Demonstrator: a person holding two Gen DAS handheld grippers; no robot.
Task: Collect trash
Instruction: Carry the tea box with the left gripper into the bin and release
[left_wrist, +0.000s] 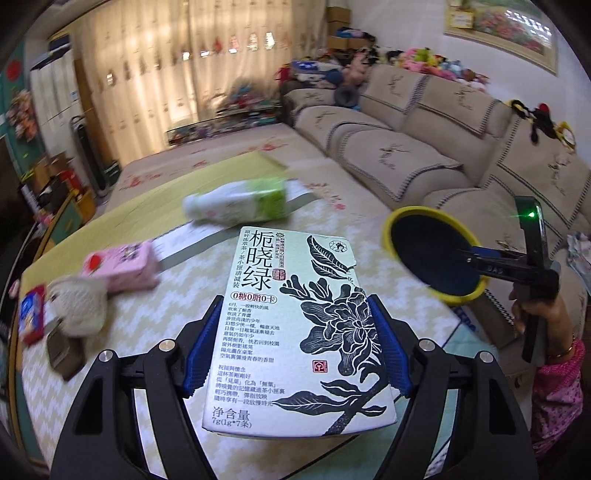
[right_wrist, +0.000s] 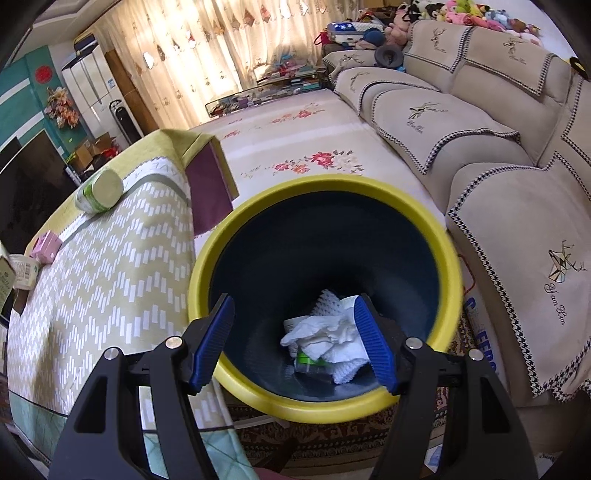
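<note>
Left wrist view, left to right. At the far left edge of the frame a small blue and red packet (left_wrist: 31, 320) lies on the table, with a dark brown flat piece (left_wrist: 64, 350) just below it and a cream knitted pouch (left_wrist: 79, 302) to its right. A pink box (left_wrist: 123, 264) sits just above and right of the pouch. Higher, near centre, a white bottle with a green label (left_wrist: 238, 199) lies on its side, blurred. The table (left_wrist: 110, 369) wears a yellow-green cloth with white zigzag marks. Centre of frame: the left gripper (left_wrist: 295, 354) has its blue pads pressed on both long sides of a pale green tea box (left_wrist: 291, 321) printed with a black flower, held clear above the cloth. Right of centre, a dark bin with a yellow rim (left_wrist: 436, 254) hangs beside the table edge; the right gripper (left_wrist: 476, 258) reaches in over its rim, gripped by a hand (left_wrist: 532, 314) in a pink patterned sleeve. A beige sofa (left_wrist: 424, 147) fills the upper right. Right wrist view: the same bottle (right_wrist: 99, 192) lies at upper left, the pink box (right_wrist: 46, 245) at the left edge. The bin (right_wrist: 325, 406) fills the centre, holding crumpled white paper (right_wrist: 328, 338) and a green-labelled scrap. The right gripper (right_wrist: 295, 343) straddles the near rim, one finger outside and one inside; whether the pads pinch the wall, I cannot tell.
</note>
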